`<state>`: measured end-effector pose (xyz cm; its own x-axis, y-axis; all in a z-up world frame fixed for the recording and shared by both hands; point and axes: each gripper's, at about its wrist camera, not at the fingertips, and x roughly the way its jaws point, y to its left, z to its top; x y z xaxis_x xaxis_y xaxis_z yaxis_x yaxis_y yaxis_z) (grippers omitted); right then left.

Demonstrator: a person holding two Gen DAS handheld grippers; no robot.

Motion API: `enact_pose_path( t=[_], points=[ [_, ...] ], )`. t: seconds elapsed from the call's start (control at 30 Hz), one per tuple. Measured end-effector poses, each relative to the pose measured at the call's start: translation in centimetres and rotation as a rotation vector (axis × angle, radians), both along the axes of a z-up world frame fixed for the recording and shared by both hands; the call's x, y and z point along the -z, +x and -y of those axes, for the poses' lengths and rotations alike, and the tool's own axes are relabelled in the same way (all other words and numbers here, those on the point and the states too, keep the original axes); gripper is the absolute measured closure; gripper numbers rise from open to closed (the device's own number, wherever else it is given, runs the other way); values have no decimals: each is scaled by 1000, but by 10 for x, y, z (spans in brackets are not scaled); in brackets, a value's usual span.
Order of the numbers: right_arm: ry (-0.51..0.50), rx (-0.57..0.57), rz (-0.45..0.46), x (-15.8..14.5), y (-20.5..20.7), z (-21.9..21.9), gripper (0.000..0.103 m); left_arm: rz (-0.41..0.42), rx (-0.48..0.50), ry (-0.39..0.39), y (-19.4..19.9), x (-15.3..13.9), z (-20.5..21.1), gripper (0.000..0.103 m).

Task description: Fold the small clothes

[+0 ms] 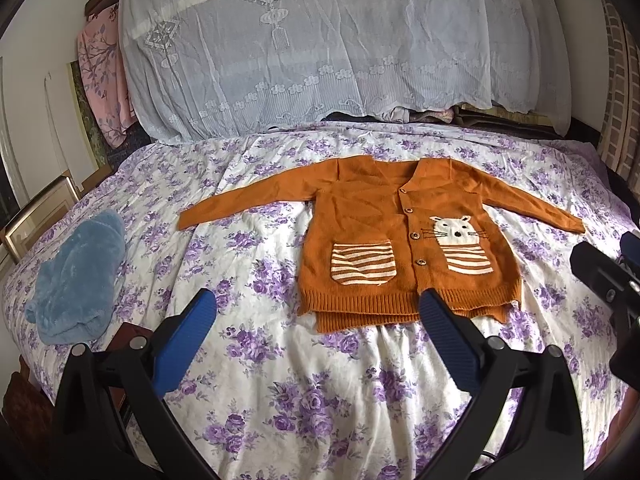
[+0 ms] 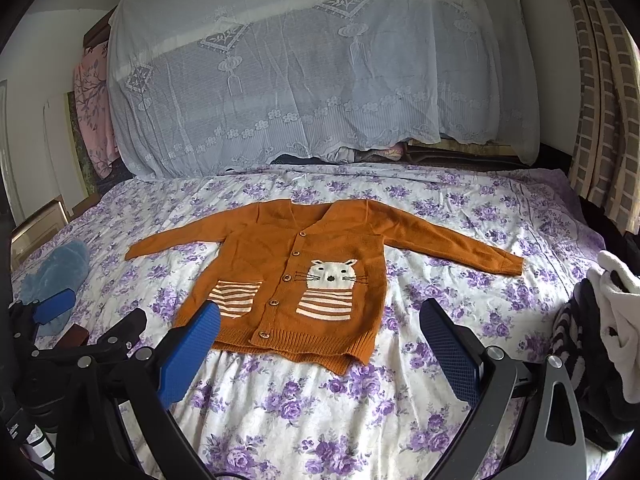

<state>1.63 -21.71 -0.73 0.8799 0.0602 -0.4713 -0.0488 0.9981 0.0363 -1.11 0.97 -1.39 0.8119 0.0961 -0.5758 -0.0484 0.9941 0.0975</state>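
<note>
An orange knitted cardigan (image 1: 384, 236) lies flat and buttoned on the floral bedsheet (image 1: 280, 380), both sleeves spread out. It has a white cat patch and two striped pockets. My left gripper (image 1: 317, 296) hovers open just in front of its ribbed hem, holding nothing. In the right wrist view the cardigan (image 2: 280, 264) lies straight ahead. My right gripper (image 2: 320, 308) is open over the near hem, with nothing between its blue fingers (image 2: 444, 340).
A folded light-blue fleece garment (image 1: 76, 276) rests on the bed's left side. A heap of black-and-white clothes (image 2: 600, 340) sits at the right edge. A lace cloth (image 1: 320, 48) drapes a stack at the bed's far end. Picture frames (image 1: 36, 216) lean at the left.
</note>
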Motion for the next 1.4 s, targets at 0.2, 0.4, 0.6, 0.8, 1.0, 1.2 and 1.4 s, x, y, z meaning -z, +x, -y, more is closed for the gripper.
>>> enact_pose_path(
  t=[0.2, 0.4, 0.6, 0.8, 1.0, 1.2, 1.4],
  points=[
    [19, 4, -30, 10, 10, 4, 3, -40, -7, -5, 11, 7, 0, 4],
    [32, 3, -72, 23, 25, 10, 3, -90, 3, -31, 26, 15, -3, 4],
    [129, -5, -189, 62, 57, 36, 3, -276, 106, -240, 68, 50, -31, 4],
    [339, 28, -294, 100, 79, 85, 5, -406, 126, -494, 107, 87, -77, 5],
    [490, -17, -404, 127, 106, 96, 26, -463, 170, -587, 142, 104, -82, 5],
    [532, -31, -447, 138, 138, 83, 35, -467, 202, -529, 171, 113, -64, 8],
    [466, -87, -435, 135, 151, 63, 93, -438, 208, -475, 173, 111, -63, 98]
  ],
)
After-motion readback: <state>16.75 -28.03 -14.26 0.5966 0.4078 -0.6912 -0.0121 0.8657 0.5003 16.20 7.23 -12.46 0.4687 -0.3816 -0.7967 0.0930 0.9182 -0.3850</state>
